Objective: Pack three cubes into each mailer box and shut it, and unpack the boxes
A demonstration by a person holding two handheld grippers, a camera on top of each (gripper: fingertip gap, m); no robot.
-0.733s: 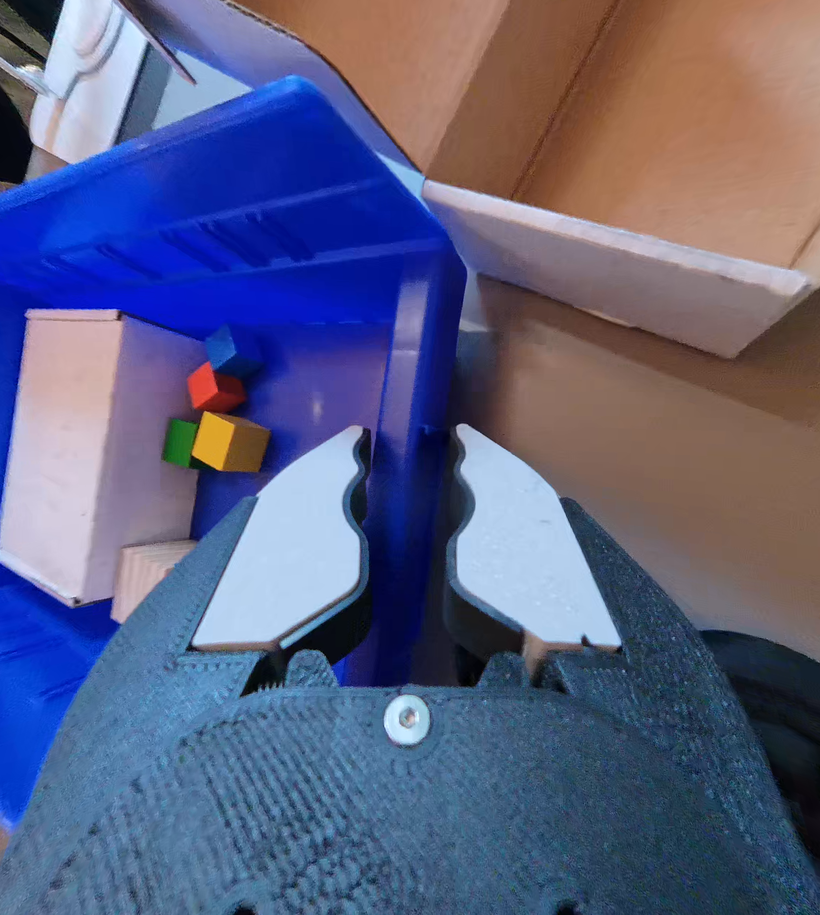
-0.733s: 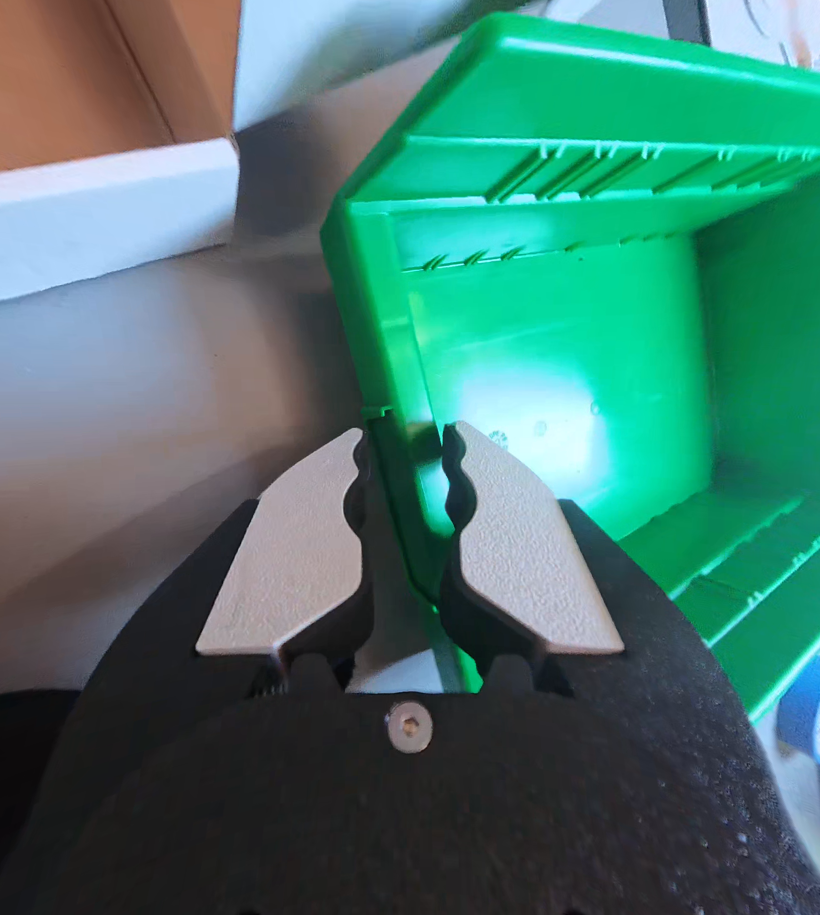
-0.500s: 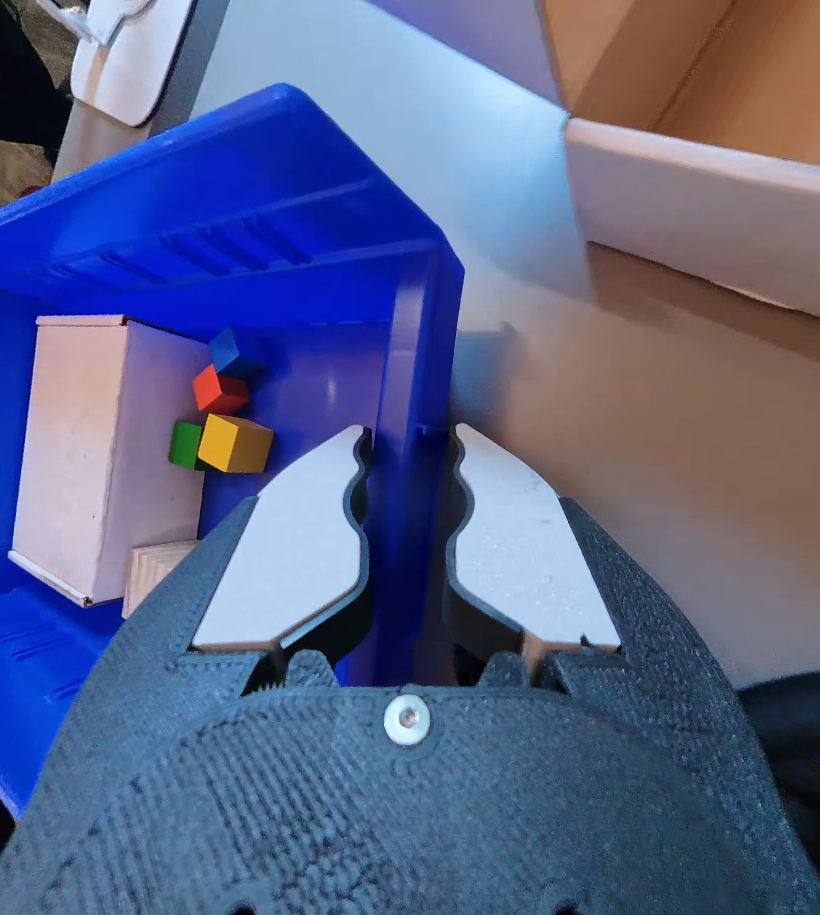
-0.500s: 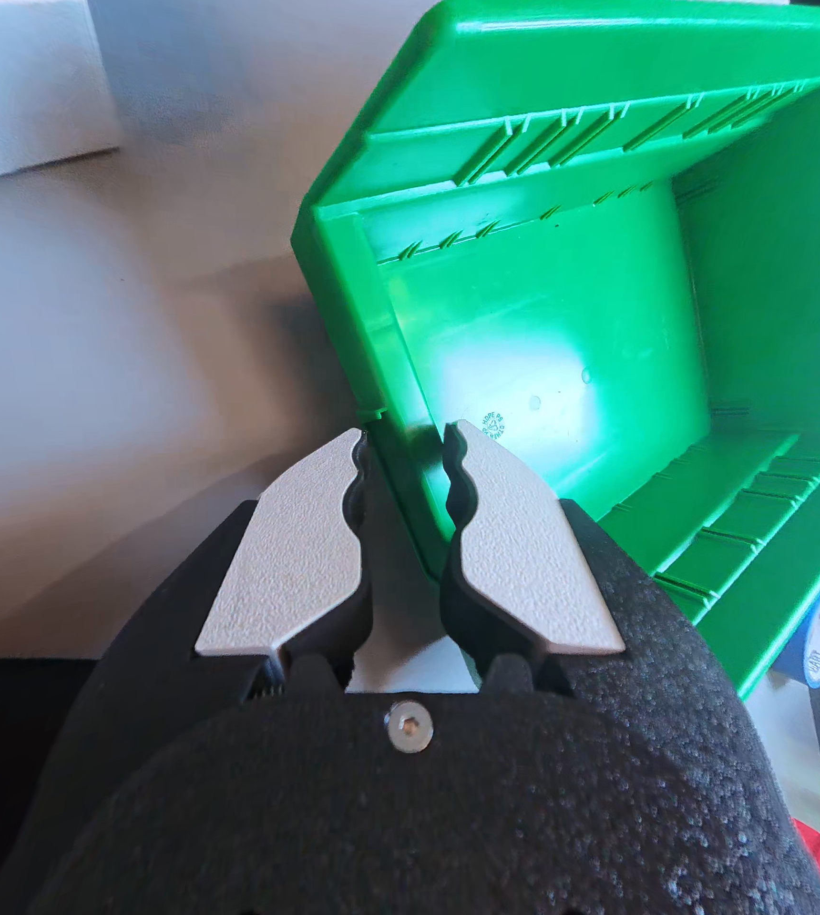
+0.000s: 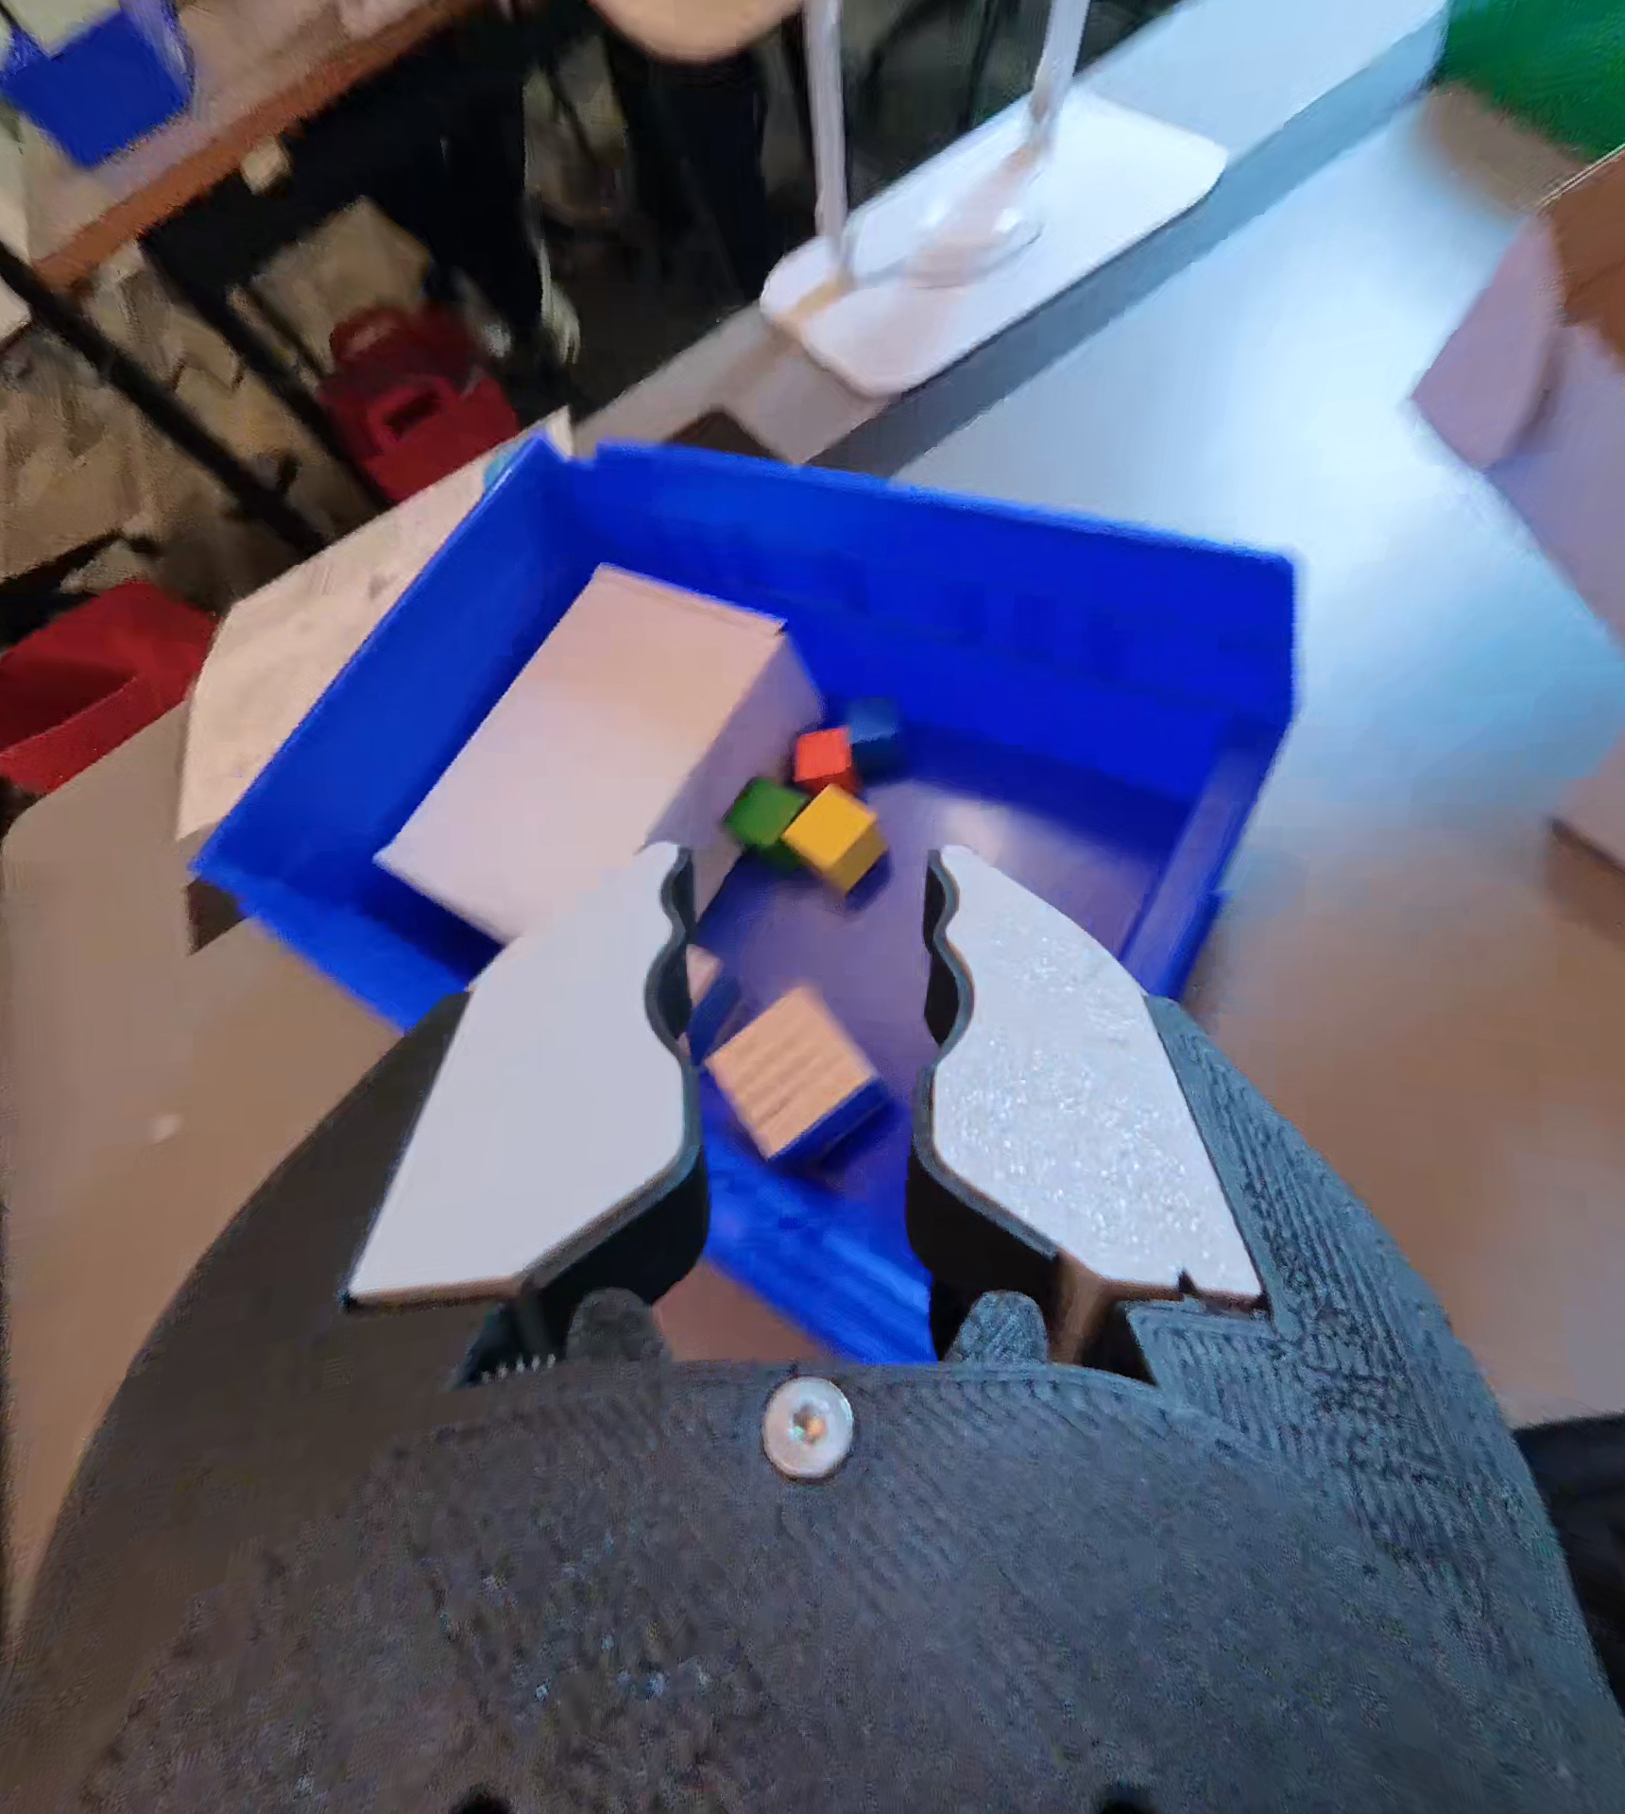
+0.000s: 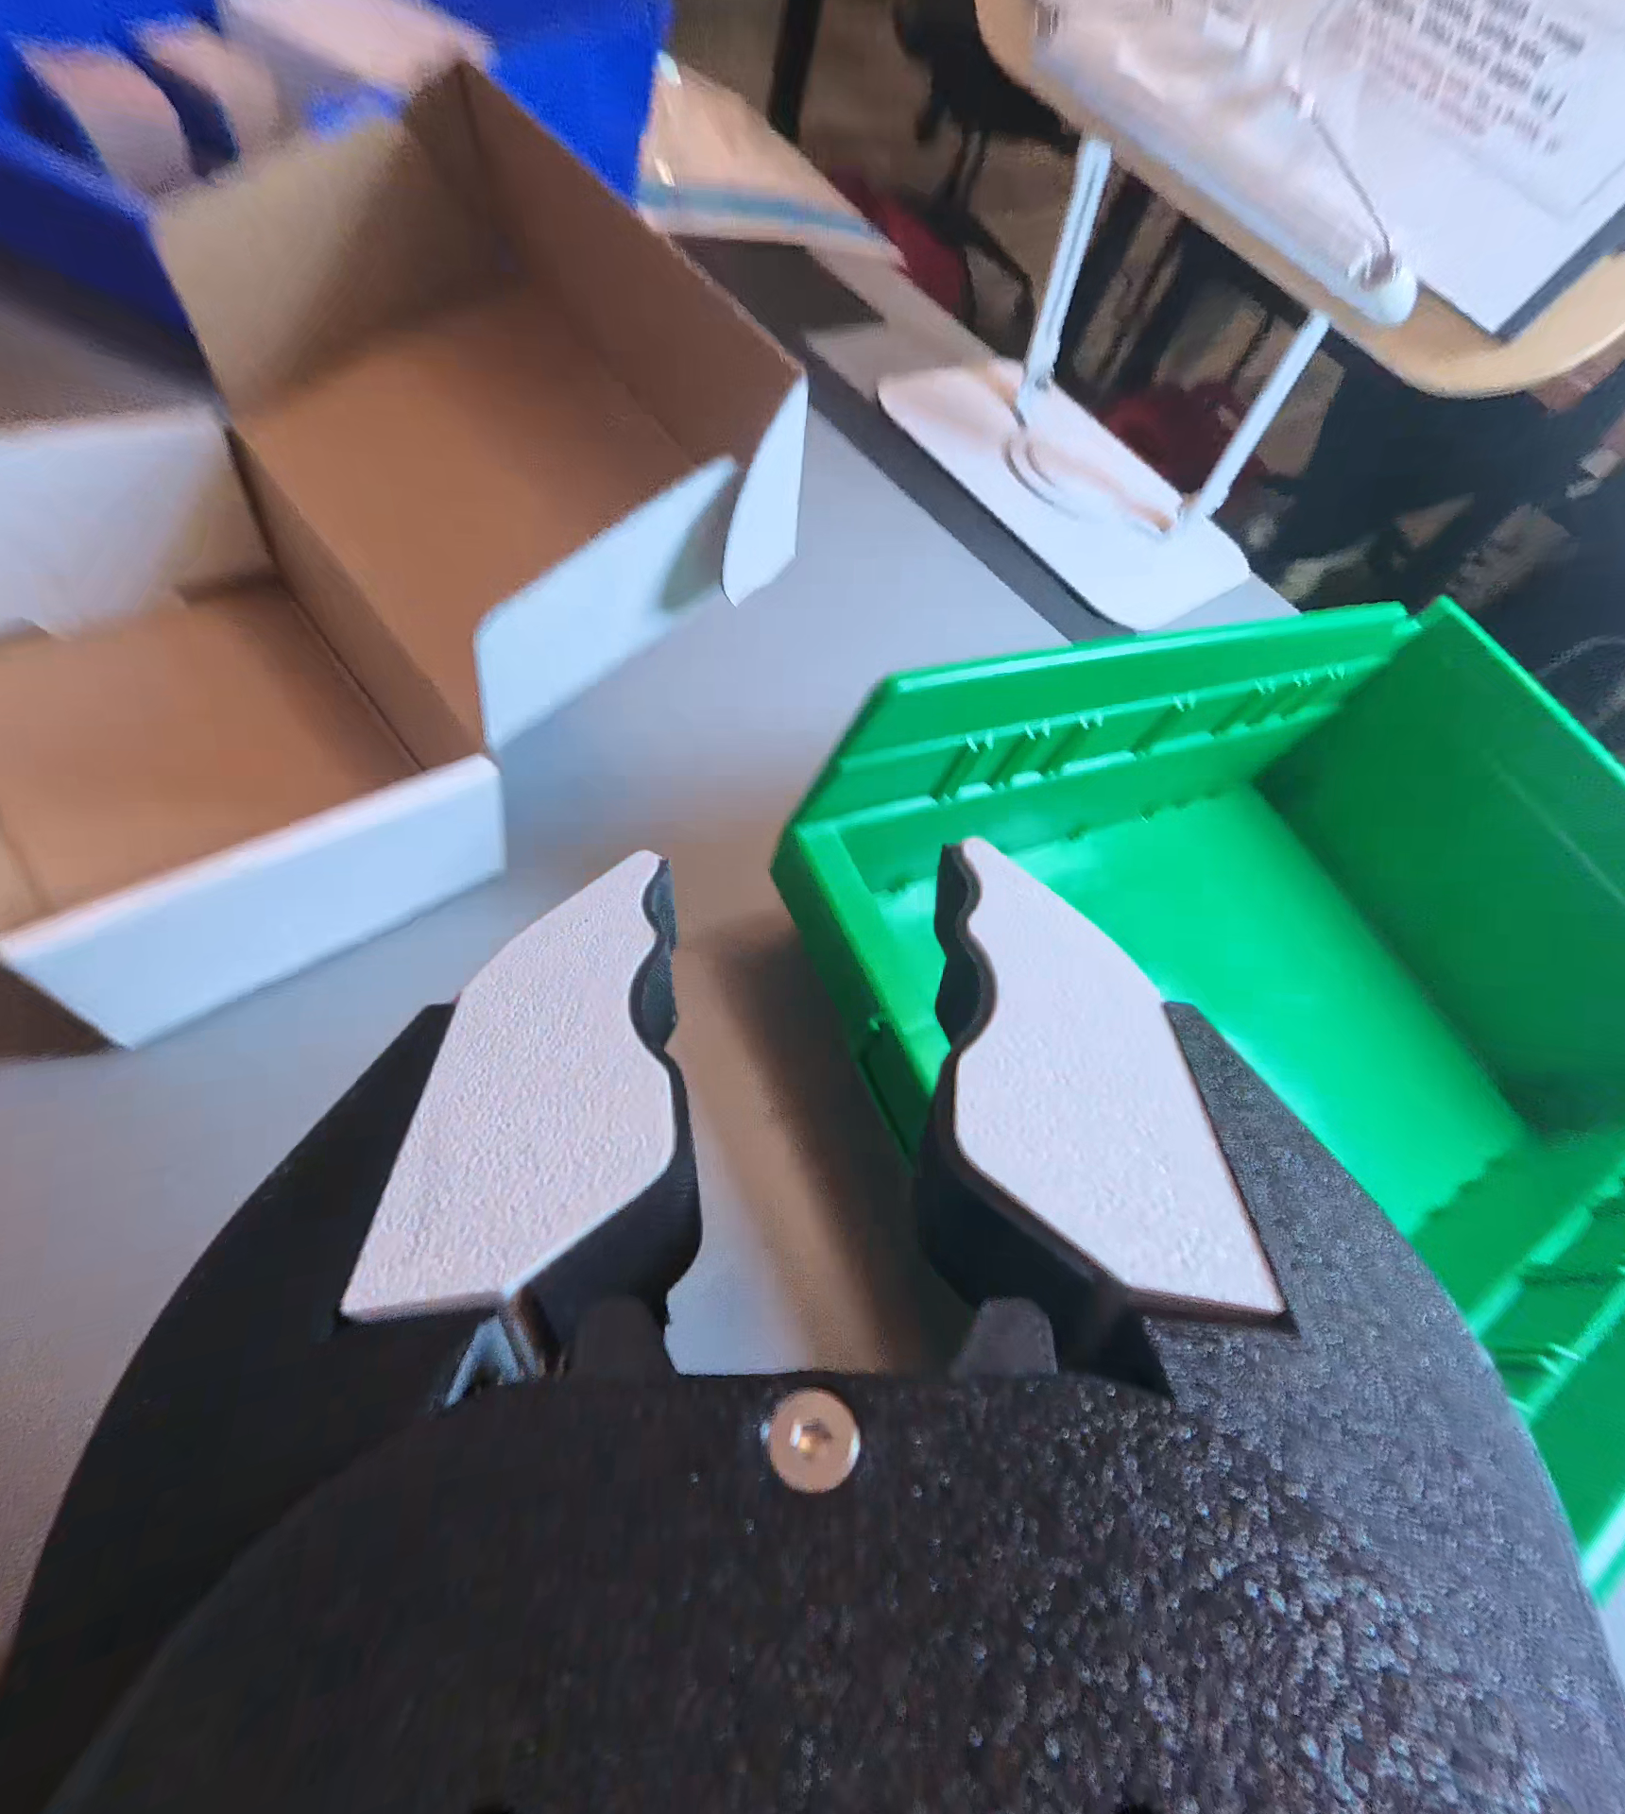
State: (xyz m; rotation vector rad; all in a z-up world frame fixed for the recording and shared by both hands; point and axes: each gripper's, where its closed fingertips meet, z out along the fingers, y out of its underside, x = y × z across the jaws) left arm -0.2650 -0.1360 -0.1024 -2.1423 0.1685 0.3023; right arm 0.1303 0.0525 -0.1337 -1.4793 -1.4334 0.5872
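Note:
A blue bin (image 5: 1064,599) holds a shut white mailer box (image 5: 593,746), a yellow cube (image 5: 833,834), a green cube (image 5: 761,813), a red cube (image 5: 823,758), a blue cube (image 5: 872,726) and a plain wooden cube (image 5: 789,1070). My left gripper (image 5: 804,869) is open and empty above the bin's near side. An open white mailer box (image 6: 229,687) with a brown inside lies on the table, lid up. My right gripper (image 6: 804,864) is open and empty, above the left wall of an empty green bin (image 6: 1280,933).
A white wire stand (image 6: 1074,471) holding a sheet stands at the table's far edge, also in the left wrist view (image 5: 985,255). The open mailer box shows at the right of the left wrist view (image 5: 1613,412). Red items (image 5: 72,677) and black frames lie beyond the table. Spacing between my two grippers at the tips: around 45 cm.
Both grippers have let go of the bin walls, opened and pulled up and back. The blue bin and the green bin now rest flat on the table.

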